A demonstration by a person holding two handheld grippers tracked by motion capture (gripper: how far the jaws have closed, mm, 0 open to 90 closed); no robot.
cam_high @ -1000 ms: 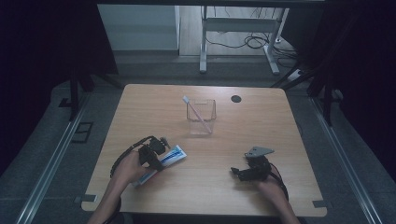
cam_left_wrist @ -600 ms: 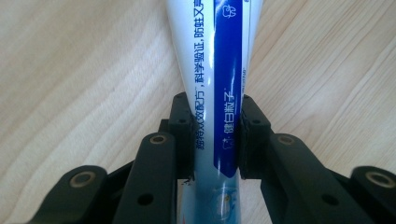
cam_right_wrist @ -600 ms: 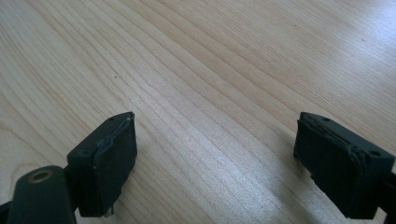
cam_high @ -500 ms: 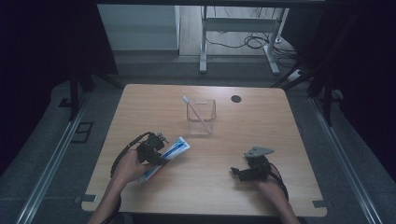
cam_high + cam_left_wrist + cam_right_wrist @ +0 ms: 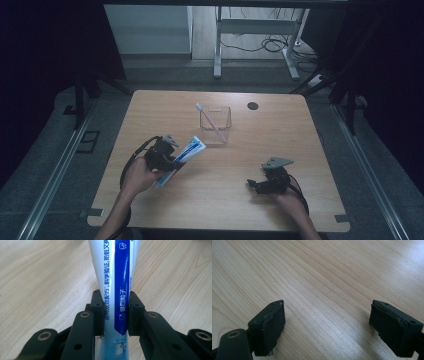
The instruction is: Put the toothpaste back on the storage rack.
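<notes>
Toothpaste tube point(image 5: 117, 290), white with a blue stripe, is sitting clamped between the narrowed jaws of the left gripper point(image 5: 167, 156) at lower left of the high view, its free end pointing up and right toward the clear box point(image 5: 216, 125) holding a pink toothbrush point(image 5: 210, 120). At lower right, the right gripper point(image 5: 256, 184) is resting on the wooden table point(image 5: 280, 130) with jaws spread wide, gripping nothing.

One toothpaste tube point(image 5: 187, 151), one clear box point(image 5: 216, 125) holding seemingly one toothbrush point(image 5: 212, 122), two claws.
</notes>
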